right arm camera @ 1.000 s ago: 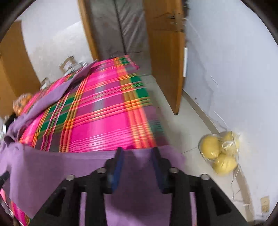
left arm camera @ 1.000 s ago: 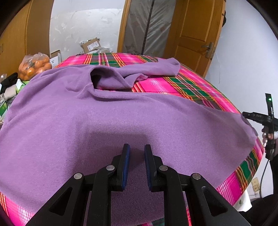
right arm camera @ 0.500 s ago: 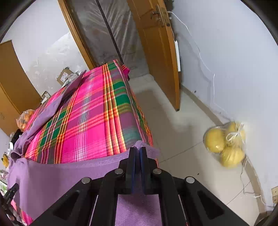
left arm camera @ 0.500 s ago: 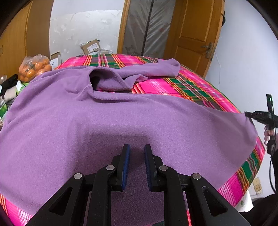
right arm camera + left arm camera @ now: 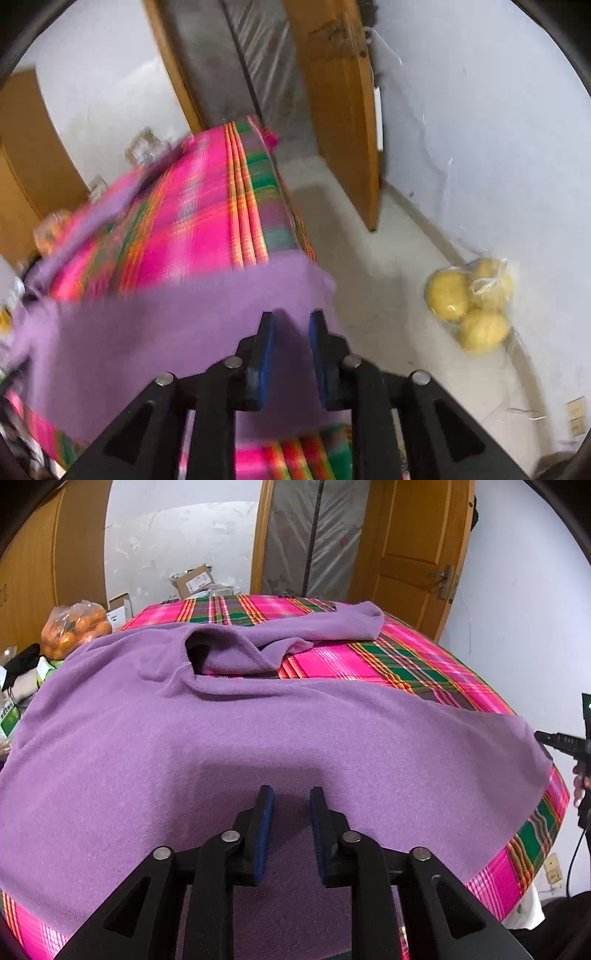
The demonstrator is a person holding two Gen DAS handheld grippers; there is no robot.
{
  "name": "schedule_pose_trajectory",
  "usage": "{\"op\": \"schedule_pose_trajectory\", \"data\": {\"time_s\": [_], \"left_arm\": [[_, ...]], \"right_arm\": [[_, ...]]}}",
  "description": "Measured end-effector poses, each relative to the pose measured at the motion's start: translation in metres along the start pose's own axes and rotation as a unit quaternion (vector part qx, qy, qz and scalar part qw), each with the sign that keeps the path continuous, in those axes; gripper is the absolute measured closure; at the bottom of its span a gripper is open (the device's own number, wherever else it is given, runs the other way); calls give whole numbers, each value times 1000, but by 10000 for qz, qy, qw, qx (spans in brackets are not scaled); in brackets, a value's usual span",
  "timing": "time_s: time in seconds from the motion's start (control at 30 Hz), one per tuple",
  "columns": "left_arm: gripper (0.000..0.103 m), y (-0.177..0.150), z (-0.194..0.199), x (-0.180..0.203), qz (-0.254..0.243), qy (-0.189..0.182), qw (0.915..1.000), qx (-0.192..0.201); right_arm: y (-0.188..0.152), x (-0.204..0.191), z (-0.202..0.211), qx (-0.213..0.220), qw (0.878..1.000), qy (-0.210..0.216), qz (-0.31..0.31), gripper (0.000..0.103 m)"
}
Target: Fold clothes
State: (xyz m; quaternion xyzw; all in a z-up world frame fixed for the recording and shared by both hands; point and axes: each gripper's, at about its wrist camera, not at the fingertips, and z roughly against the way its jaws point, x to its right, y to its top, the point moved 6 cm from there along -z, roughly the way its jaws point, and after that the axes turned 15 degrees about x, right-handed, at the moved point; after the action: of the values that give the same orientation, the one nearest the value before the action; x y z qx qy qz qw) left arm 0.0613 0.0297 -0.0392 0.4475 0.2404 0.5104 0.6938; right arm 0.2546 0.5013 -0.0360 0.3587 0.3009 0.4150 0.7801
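Observation:
A purple fleece garment lies spread over a table with a pink plaid cloth. One sleeve lies across the far part. My left gripper is open, its jaws hovering just over the garment's near hem. My right gripper is open over the garment's corner at the table's right edge, and the cloth lies between its pads. It also shows at the far right of the left wrist view. The right wrist view is blurred by motion.
A bag of oranges and cardboard boxes stand beyond the table's left and far side. A wooden door is at the back right. A bag of yellow fruit lies on the floor by the wall.
My right gripper shut on the garment's corner half a second ago and has now opened. The corner has dropped lower on the table's edge. My left gripper has stayed put, open.

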Motion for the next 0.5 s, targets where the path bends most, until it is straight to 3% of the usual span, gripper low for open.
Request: {"op": "schedule_pose_trajectory", "data": {"time_s": [0.07, 0.17, 0.33, 0.43, 0.5], "left_arm": [[79, 0, 0, 1, -14, 1, 10000, -13], [79, 0, 0, 1, 10, 34, 10000, -24], [78, 1, -1, 4, 34, 60, 9999, -74], [78, 0, 1, 4, 67, 41, 9999, -72], [78, -1, 2, 3, 100, 26, 9999, -58]], "right_arm": [[0, 10, 8, -104, 9997, -182, -130, 75], [10, 7, 20, 73, 9991, -411, 44, 76], [21, -55, 17, 329, 9968, 317, 649, 76], [5, -70, -4, -62, 9947, 339, 964, 76], [-1, -67, -3, -25, 9938, 365, 1047, 77]]}}
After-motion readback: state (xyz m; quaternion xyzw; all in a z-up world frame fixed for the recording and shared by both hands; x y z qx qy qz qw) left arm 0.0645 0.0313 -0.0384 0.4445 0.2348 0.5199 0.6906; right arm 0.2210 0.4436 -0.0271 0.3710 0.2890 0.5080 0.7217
